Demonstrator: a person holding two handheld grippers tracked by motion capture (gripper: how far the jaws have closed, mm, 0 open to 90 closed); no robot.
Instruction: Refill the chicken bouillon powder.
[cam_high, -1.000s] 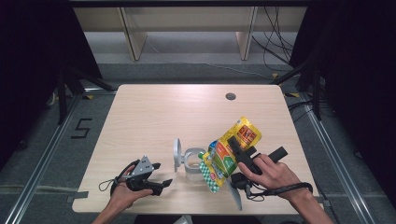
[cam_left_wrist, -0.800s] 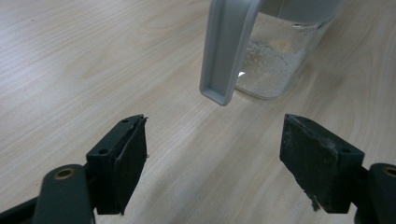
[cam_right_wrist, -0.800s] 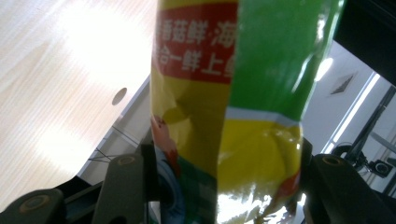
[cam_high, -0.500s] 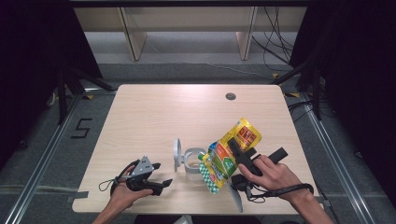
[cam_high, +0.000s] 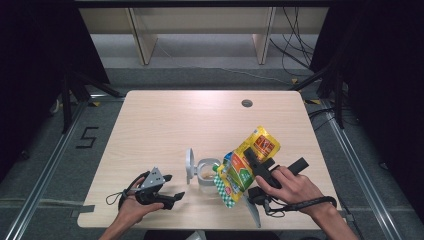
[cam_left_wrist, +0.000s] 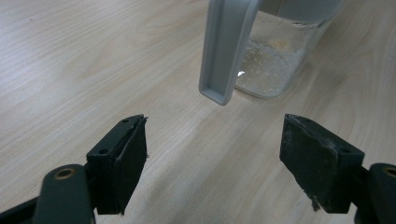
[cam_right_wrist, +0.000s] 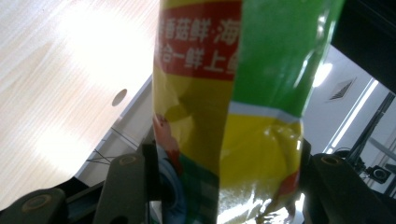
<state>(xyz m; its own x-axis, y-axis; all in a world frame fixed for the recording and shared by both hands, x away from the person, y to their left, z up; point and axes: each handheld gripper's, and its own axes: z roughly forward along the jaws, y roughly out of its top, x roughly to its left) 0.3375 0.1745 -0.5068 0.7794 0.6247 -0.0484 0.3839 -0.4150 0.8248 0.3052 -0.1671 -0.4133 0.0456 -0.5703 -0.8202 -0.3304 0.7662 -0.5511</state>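
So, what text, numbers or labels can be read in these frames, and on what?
"5": black numeral on the grey floor, left of the table.
"香菇鲜·海": white characters, upside down, on the red band of the yellow-green plastic pouch.
"鲜上": partly legible second line there.
Pouch print from the high view: blurred.

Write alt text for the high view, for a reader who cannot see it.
At a wooden table, a person's right gripper holds a yellow and green pouch tilted over a clear container with its grey lid flipped open. The left gripper rests open on the table to the container's left.
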